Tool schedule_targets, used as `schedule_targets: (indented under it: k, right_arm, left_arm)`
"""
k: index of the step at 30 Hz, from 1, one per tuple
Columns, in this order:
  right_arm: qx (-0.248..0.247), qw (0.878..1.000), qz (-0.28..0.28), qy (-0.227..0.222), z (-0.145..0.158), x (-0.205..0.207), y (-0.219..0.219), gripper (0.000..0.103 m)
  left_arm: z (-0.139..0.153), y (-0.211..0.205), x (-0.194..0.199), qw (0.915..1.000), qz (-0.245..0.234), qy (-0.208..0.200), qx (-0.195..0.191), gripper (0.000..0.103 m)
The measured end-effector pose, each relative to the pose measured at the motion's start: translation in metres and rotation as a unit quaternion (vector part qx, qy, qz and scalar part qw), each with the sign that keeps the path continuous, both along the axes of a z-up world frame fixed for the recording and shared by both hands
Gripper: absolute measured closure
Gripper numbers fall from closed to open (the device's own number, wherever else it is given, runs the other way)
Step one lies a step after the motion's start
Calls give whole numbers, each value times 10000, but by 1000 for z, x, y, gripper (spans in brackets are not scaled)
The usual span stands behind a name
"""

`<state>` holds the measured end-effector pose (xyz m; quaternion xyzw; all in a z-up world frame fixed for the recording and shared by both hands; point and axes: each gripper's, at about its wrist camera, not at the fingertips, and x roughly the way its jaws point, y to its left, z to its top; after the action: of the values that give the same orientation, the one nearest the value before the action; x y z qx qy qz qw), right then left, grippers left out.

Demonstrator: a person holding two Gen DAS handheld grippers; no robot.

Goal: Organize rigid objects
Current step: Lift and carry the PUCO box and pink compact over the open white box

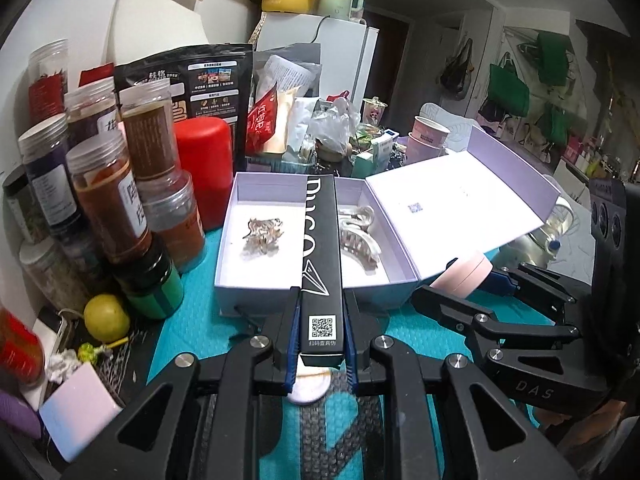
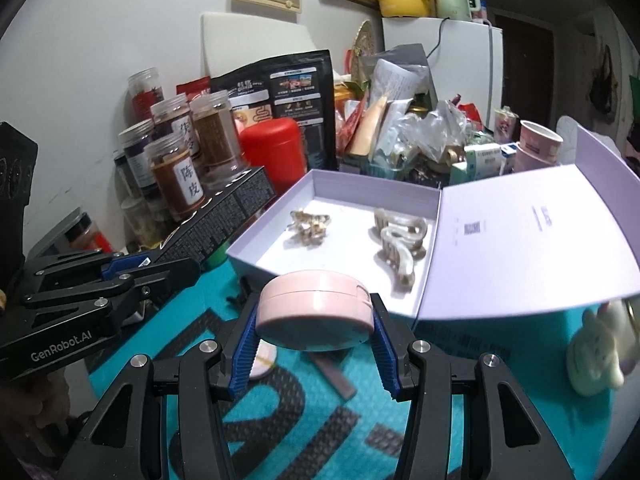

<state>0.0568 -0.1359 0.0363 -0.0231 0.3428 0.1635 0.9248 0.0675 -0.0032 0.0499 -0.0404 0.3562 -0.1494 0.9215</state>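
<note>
Left tool (image 1: 321, 332) clamped on the near end of a long black carton (image 1: 321, 240), blue pads pressed to both its sides; carton held level, reaching forward over the open lilac gift box (image 1: 256, 286) and crossing its middle. Right tool (image 2: 316, 320) closed on a round pink compact (image 2: 316, 304), one pad at each edge, raised above the teal mat (image 2: 304, 408) just before the box's near wall. Inside the box: an amber hair claw (image 1: 262, 234) on the left, a pearly hair claw (image 1: 360, 238) on the right, both lying on the white floor. Hinged lid (image 1: 460, 196) laid open to the right. Behind and left on the desk (image 1: 132, 340), stacked clear spice jars (image 1: 108, 204), a red canister (image 1: 206, 164), a black pouch (image 1: 192, 76). Near the left edge, a yellow-green citrus fruit (image 1: 106, 317). Far right in the right wrist view, a white plush toy (image 2: 596, 344) on the mat.
</note>
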Motion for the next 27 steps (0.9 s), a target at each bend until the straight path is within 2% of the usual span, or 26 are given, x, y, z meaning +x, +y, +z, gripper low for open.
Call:
schedule_targets:
  k: [11,27]
  right_arm:
    - [-182,9996,79,-177,13,39,1,53]
    - [-141,9998,80,-143,12,103,-4,53]
  left_arm:
    - [5,-2,42,10000,-60,-34,-11,85]
    - [10,8,105,9999,65,-92,66,85]
